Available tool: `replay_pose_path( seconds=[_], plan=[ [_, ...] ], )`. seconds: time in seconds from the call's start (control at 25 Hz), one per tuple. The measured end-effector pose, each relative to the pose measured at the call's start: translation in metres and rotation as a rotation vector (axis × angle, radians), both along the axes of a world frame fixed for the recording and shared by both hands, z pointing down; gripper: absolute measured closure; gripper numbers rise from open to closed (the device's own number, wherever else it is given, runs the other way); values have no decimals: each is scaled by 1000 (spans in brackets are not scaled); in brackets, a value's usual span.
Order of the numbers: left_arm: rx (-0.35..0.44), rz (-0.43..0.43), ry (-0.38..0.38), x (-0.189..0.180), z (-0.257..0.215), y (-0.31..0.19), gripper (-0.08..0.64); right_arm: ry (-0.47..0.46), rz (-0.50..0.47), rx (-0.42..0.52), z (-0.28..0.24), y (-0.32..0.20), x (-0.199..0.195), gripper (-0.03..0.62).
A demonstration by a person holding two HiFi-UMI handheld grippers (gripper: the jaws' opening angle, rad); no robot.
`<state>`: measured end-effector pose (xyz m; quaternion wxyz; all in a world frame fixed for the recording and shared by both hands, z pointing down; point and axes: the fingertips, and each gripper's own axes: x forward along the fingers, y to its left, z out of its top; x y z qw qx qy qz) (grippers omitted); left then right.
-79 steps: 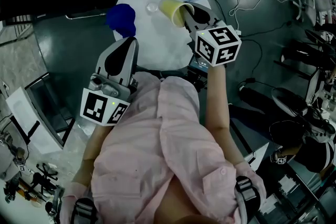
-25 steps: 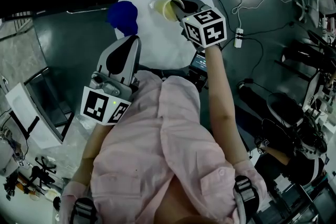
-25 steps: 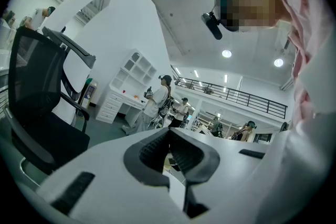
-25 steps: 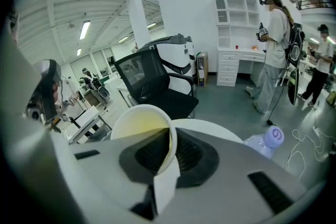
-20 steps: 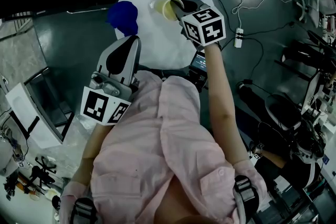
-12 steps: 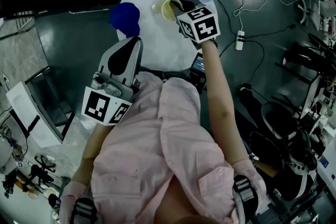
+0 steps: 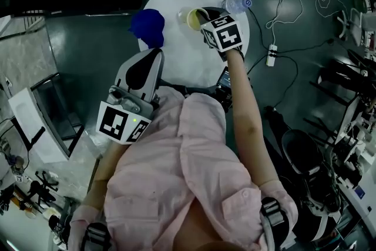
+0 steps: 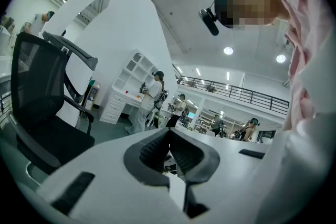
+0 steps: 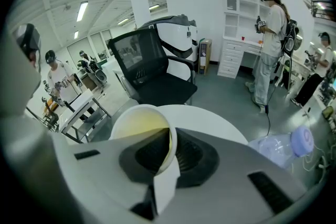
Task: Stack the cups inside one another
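Observation:
A yellow cup point(image 7: 192, 19) hangs tilted over the far side of the white round table point(image 7: 176, 59), mouth towards me. My right gripper point(image 7: 204, 16) is shut on its rim. In the right gripper view the cup's wall point(image 9: 139, 126) is pinched between the pads of the right gripper point(image 9: 170, 157), above the table point(image 9: 210, 123). A small clear cup point(image 7: 183, 13) stands just left of the yellow one, partly hidden by it. A blue cup point(image 7: 148, 25) sits at the table's left edge. My left gripper point(image 7: 155, 56) is held back near my body, shut and empty, also seen as point(image 8: 169, 152).
A clear water bottle point(image 7: 238, 4) lies at the table's far right, also seen as point(image 9: 286, 147). Cables and a power strip point(image 7: 271, 54) lie on the floor to the right. A black office chair point(image 9: 152, 73) stands beyond the table, and people stand in the room.
My right gripper has come down towards the table with the yellow cup, closer to the clear cup. The left gripper has stayed where it was.

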<state>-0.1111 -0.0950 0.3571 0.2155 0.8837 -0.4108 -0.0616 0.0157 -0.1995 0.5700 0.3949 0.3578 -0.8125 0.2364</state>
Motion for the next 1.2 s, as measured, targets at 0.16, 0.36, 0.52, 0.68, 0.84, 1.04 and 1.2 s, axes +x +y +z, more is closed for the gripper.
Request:
replay_pose_path(
  seconds=[0.16, 0.36, 0.52, 0.68, 0.84, 1.04, 1.2],
  plan=[
    [-5, -7, -4, -1, 0, 1, 541, 8, 2, -16, 8, 0, 2, 552],
    [-8, -18, -5, -3, -1, -3, 541, 14, 0, -27, 15, -4, 1, 552],
    [-23, -30, -2, -7, 2, -6, 541, 12, 15, -43, 23, -7, 0, 552],
    [-36, -32, -1, -7, 3, -7, 541, 17, 0, -48, 28, -9, -4, 551],
    [-44, -36, -3, -7, 5, -7, 541, 43, -23, -60, 38, -8, -7, 552],
    [-54, -44, -6, -9, 6, -9, 541, 76, -41, -82, 52, -6, -6, 552],
    [-64, -54, -8, -10, 7, -9, 541, 95, -56, -96, 61, -5, -7, 551]
  ],
)
